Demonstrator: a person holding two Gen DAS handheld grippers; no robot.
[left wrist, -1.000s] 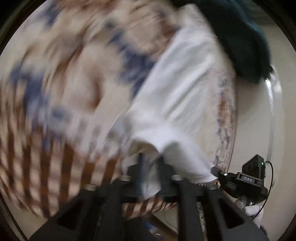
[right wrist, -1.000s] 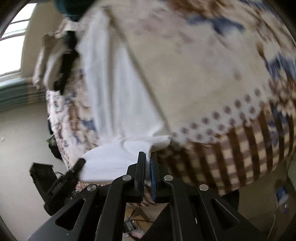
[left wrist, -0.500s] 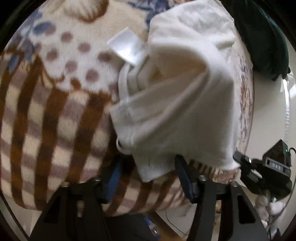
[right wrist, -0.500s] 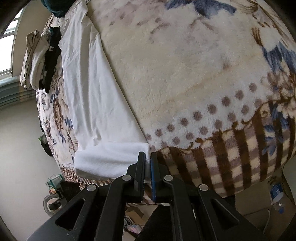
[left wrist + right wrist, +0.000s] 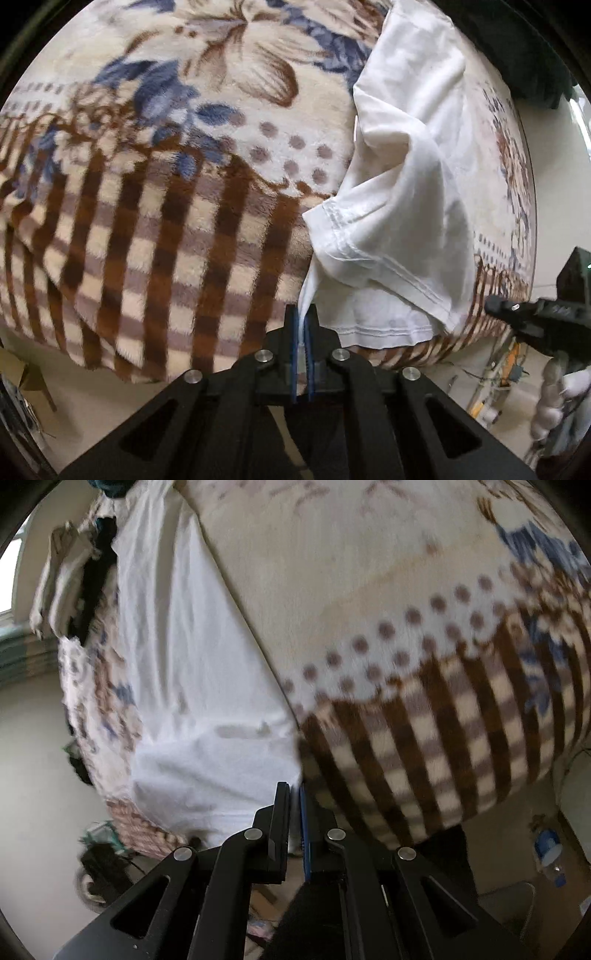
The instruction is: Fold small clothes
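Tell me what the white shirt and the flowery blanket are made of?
The white shirt looks like thin woven or knit cotton: matte, creased, with stitched hems. The blanket looks like plush fleece, probably synthetic: fuzzy nap, soft printed flowers and brown checks. Neither can be told for sure by sight.

Your white garment point(image 5: 399, 206) looks like thin, smooth matt cotton with stitched hems, kinda creased. The blanket point(image 5: 155, 221) under it is thick fuzzy fleece, soft and napped. Both grippers are matt black plastic with shiny little metal screws and ribbed blue pads.
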